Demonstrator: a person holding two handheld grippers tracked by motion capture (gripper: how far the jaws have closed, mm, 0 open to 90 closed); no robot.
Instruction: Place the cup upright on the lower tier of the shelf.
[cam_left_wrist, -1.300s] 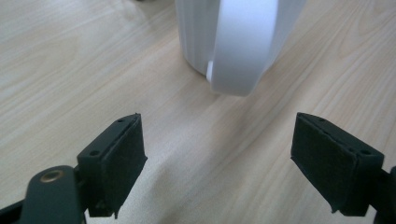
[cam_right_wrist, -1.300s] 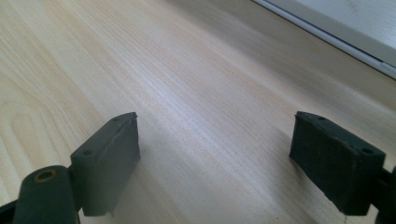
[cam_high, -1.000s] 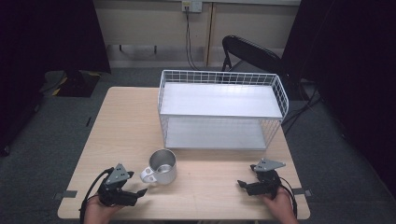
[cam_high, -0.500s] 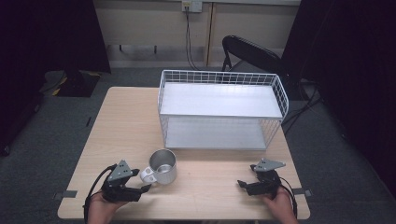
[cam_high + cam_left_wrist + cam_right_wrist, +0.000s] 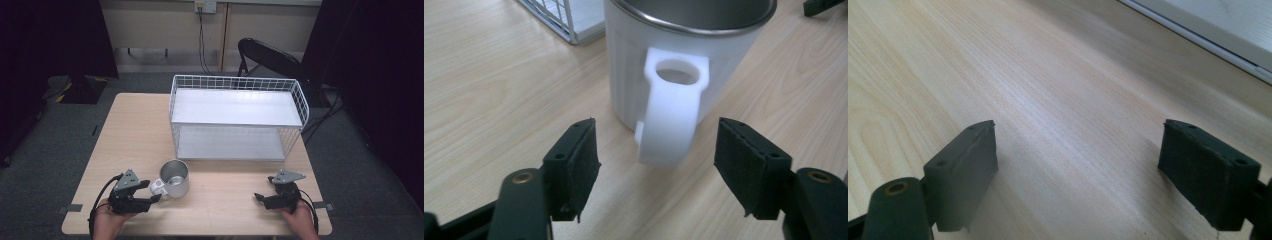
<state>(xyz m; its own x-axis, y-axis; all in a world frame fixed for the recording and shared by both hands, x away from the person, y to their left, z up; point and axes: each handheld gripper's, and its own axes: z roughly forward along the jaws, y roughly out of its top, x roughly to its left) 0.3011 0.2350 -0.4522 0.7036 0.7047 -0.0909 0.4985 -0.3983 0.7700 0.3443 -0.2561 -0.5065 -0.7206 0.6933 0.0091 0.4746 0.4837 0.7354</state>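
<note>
A white mug with a steel rim stands upright on the wooden table, its white handle turned to the left. My left gripper lies level at that handle. Seen from the left gripper view, the handle sits between the two pads with a gap on each side. The jaws have just been closing and stand open around it, touching nothing. At the table's front right my right gripper rests low and open. In the right gripper view only bare wood lies between its pads.
A white wire rack with two solid shelves stands on the back half of the table, just behind the mug. A black folding chair stands beyond the table. Bare tabletop lies between the two grippers.
My left gripper has edged a little toward the mug's handle and its jaws have narrowed. The mug and the right gripper have kept still.
</note>
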